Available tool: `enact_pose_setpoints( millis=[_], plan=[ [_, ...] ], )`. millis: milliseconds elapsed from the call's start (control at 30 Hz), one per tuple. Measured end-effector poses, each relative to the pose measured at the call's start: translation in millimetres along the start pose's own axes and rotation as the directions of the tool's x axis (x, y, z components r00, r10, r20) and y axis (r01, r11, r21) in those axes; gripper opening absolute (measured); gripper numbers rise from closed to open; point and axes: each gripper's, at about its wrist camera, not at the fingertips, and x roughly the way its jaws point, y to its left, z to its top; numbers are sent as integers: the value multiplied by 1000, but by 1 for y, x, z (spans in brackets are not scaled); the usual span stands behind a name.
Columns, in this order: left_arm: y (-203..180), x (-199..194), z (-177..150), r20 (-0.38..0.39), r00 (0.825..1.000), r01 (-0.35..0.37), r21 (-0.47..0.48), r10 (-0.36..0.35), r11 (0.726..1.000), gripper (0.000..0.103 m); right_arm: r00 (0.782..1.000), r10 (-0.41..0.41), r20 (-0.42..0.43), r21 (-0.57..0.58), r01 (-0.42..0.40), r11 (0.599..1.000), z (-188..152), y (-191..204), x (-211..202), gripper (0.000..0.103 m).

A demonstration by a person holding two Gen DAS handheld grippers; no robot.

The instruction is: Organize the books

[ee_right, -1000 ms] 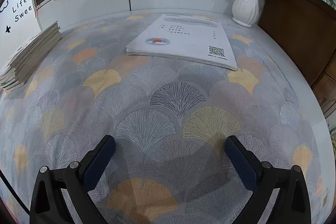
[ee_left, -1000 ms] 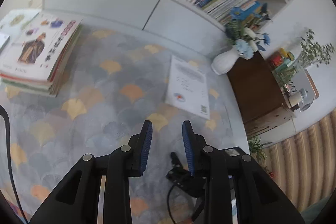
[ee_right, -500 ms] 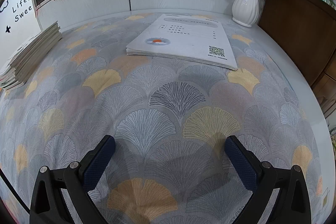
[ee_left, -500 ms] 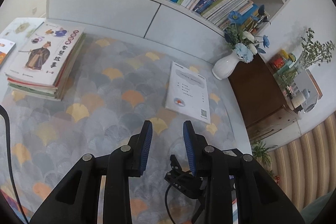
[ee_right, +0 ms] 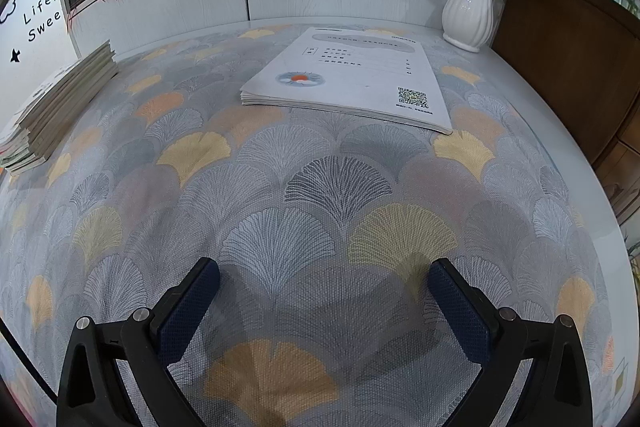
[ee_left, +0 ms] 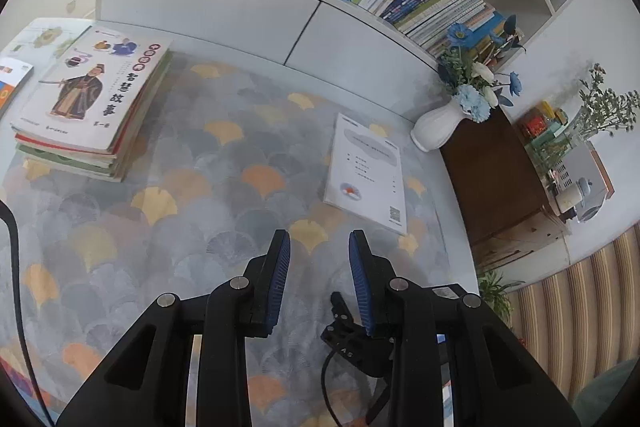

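One white booklet is laid flat on the table, one book stack at its left edge, well apart. Left hand-held gripper is held narrowly parted, empty; right hand-held gripper is spread wide, empty. One vase is seen.

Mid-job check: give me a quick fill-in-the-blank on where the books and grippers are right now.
1. The white booklet lies flat on the patterned ____.
2. The white vase holds ____ flowers.
3. The book stack lies to the ____ of the booklet.
4. The right gripper has its jaws wide ____; the left gripper holds nothing.

Missing words: tablecloth; blue and white; left; open
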Motion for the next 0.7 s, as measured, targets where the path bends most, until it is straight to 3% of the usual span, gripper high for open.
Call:
enact_pose_setpoints(
  millis=[700],
  plan=[
    [-8, 20, 7, -53, 997, 62, 47, -60, 997, 28, 1000, 0, 0, 0, 0, 1000, 0, 0, 0, 103]
  ],
)
